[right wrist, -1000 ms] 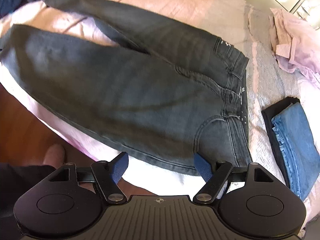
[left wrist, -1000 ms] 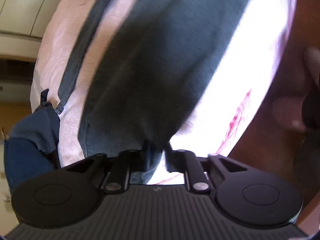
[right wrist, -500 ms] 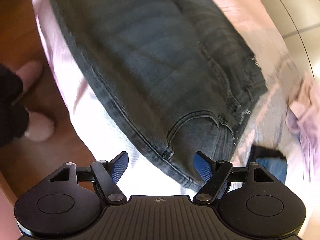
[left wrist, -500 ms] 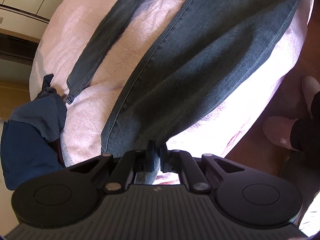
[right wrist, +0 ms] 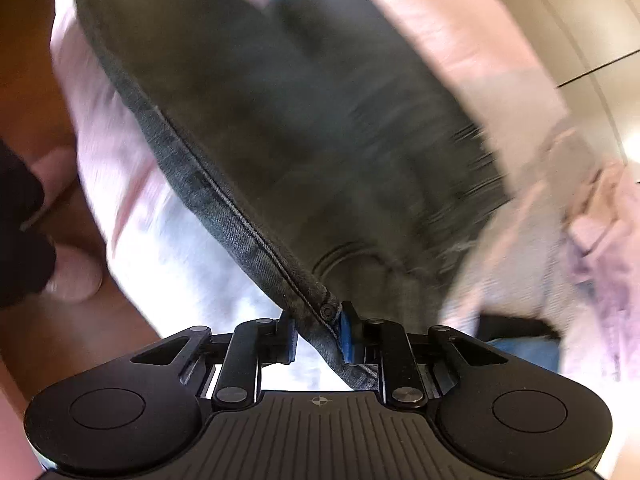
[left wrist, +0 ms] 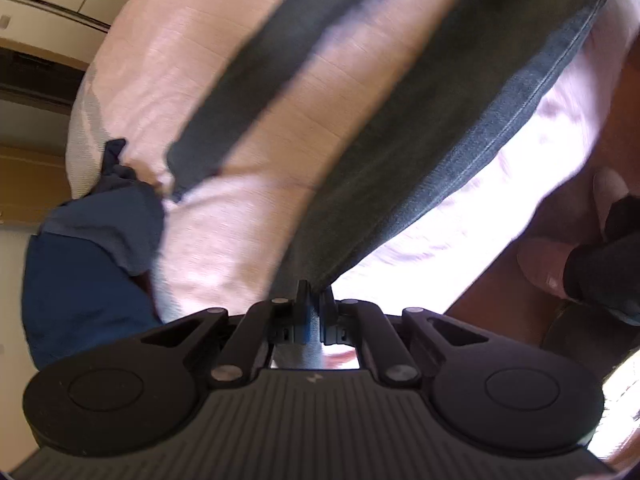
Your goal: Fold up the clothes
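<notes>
Dark grey jeans (left wrist: 420,152) lie spread on a pink bedspread (left wrist: 224,80). My left gripper (left wrist: 314,300) is shut on the hem end of the nearer leg. The other leg (left wrist: 240,104) lies flat further in. In the right wrist view the jeans (right wrist: 312,128) fill the middle, blurred by motion. My right gripper (right wrist: 318,332) is shut on the side seam at the hip, by a rivet next to the back pocket (right wrist: 360,272).
A blue garment (left wrist: 88,264) is heaped at the bed's left corner. Folded blue jeans (right wrist: 524,348) and a pink shirt (right wrist: 608,248) lie on the bed at right. The person's feet in slippers (left wrist: 544,264) stand on the wooden floor (right wrist: 24,80) beside the bed.
My right gripper has moved in to the hip edge of the jeans and closed on it. My left gripper stays shut on the leg hem; both views are blurred by motion.
</notes>
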`<state>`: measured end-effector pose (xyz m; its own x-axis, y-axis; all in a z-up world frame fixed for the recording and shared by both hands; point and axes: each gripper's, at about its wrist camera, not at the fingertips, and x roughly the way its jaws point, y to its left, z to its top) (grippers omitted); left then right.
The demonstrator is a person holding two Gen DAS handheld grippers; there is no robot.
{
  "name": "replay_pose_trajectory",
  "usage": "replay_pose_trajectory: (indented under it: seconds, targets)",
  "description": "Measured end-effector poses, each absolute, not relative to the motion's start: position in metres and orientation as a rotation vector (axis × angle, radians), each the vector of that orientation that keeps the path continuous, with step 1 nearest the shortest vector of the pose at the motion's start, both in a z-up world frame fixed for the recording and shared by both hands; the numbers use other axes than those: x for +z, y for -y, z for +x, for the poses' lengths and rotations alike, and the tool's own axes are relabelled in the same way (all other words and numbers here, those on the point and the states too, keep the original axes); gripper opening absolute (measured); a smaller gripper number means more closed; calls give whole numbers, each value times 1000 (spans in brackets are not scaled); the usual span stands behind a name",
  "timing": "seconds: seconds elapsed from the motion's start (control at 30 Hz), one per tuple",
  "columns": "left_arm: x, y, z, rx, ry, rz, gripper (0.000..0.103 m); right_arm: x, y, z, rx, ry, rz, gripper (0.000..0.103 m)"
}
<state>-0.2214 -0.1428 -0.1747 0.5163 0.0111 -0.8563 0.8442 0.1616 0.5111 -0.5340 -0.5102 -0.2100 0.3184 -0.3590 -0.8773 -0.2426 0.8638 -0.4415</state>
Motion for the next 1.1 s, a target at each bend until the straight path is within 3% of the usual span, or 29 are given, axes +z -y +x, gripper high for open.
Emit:
replay_pose_trajectory:
  seconds: [0.2, 0.4, 0.63, 0.9, 1.1]
  targets:
    - [-110, 172, -133, -782, -929, 1219, 3, -144, 550, -473, -127, -1174, -611, 17]
    - [-114, 210, -38, -916, -1068, 1203, 3, -144, 601, -377, -136, -1188, -624, 14]
    - [-154, 269, 62, -1071, -1186, 1266, 3, -193, 662, -279, -139, -1292, -545, 13]
    - [-231, 322, 159, -1109, -1214, 1255, 3, -247, 708, -229, -178, -1387, -479, 13]
    - [-292, 333, 174, -1008, -1152, 1314, 19, -278, 722, -217, -255, -1420, -368, 16]
